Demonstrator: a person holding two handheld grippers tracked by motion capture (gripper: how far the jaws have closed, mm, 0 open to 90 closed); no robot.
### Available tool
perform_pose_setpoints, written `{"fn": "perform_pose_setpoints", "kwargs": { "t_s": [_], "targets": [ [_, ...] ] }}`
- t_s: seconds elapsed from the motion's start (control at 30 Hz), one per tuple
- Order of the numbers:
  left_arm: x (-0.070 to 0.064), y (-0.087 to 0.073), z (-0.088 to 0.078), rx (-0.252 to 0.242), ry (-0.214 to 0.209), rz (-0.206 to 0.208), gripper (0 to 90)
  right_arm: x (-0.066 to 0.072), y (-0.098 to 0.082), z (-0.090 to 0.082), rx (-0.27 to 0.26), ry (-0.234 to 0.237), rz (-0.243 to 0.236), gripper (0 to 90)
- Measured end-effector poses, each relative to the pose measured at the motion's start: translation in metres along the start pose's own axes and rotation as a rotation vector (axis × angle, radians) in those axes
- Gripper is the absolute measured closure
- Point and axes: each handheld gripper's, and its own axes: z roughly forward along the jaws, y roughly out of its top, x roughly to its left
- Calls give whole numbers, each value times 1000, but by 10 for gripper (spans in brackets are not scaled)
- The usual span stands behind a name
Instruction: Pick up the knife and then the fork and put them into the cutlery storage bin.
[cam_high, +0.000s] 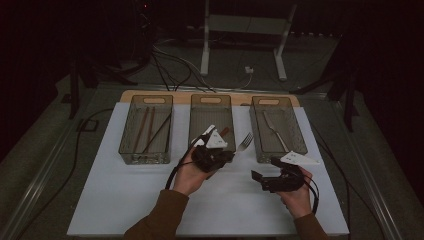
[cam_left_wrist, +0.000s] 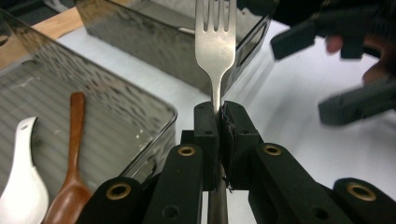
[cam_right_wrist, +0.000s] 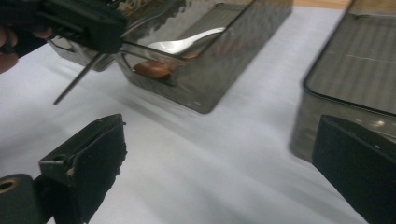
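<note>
A silver fork (cam_left_wrist: 215, 42) stands upright in my left gripper (cam_left_wrist: 219, 116), whose jaws are shut on its thin handle. In the high view that left gripper (cam_high: 231, 152) hovers over the white mat just in front of the middle bin (cam_high: 211, 125), and the fork (cam_high: 245, 142) points its tines toward the right bin (cam_high: 277, 127). My right gripper (cam_high: 265, 169) is held low to the right of it, open with nothing between its jaws. In the right gripper view, the right gripper (cam_right_wrist: 224, 163) has its jaws far apart over bare mat, and the fork's handle end (cam_right_wrist: 77, 79) pokes out below the left gripper (cam_right_wrist: 79, 23).
Three smoky plastic bins stand in a row at the back of the white mat (cam_high: 150, 200). The left bin (cam_high: 146, 130) holds chopsticks. A white spoon (cam_left_wrist: 21, 186) and a wooden spoon (cam_left_wrist: 70, 186) lie in the middle bin. Cutlery (cam_high: 274, 127) lies in the right bin.
</note>
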Motion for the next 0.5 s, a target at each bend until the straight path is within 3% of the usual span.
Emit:
{"fn": "perform_pose_setpoints", "kwargs": {
  "t_s": [0.5],
  "targets": [
    [-10,19,7,-33,15,17,866,32,14,23,0,78,-36,26]
  ]
}}
